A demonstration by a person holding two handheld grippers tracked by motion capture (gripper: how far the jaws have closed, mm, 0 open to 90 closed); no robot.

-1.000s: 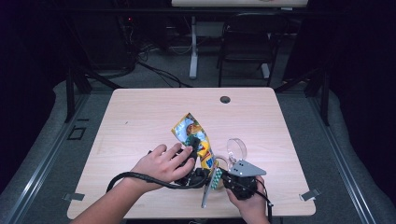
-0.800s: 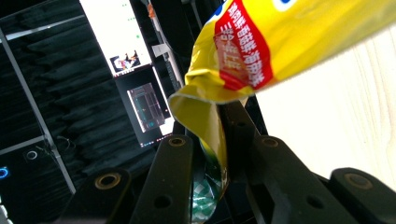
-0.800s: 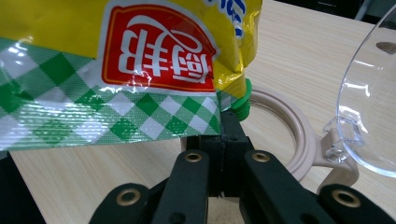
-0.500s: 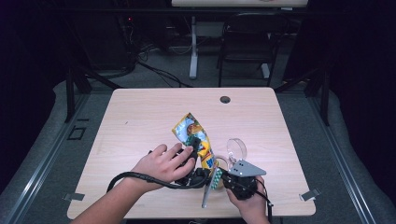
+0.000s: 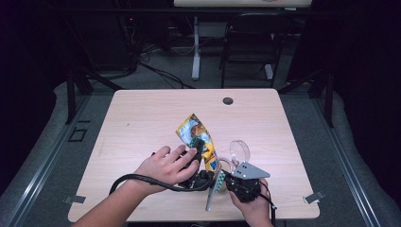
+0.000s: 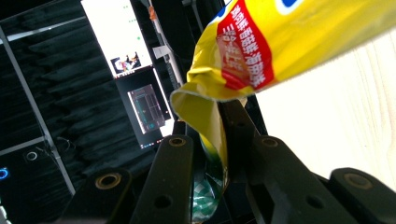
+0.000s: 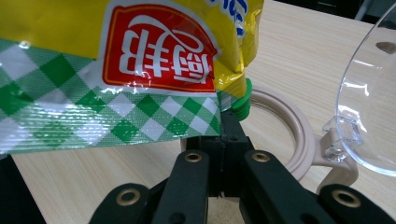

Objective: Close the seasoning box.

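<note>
1. Near the table's (image 5: 142, 118) front edge, centre, lies the snack bag (image 5: 196, 139), running from about 11 o'clock down to 5 o'clock.
2. Left hand (image 5: 163, 168) sits at the bag's 8 o'clock, holding the left gripper (image 5: 198, 147), which reaches onto the bag.
3. Left gripper view: jaws pinch the bag's (image 6: 261, 51) yellow film; a fold of it runs down between them. Red label with white print sits just above the grip.
4. Right gripper (image 5: 222, 177) lies at the bag's 5 o'clock end, with the right hand (image 5: 253, 205) behind it at the front edge and a grey plate on top.
5. Right gripper view: jaws pressed together, clamped on the bag's (image 7: 116, 84) green-checked bottom seam. Red logo reads upside down above them.
6. Clear lid (image 5: 239, 150) stands tilted at the bag's 3 o'clock, hinged to a beige ring (image 7: 299, 135) that lies flat on the table just past the right jaws.
7. Black cable (image 5: 137, 179) loops from the left gripper across the left wrist toward 7 o'clock.
8. Round hole (image 5: 228, 100) in the table at 12 o'clock, well apart from the bag.
</note>
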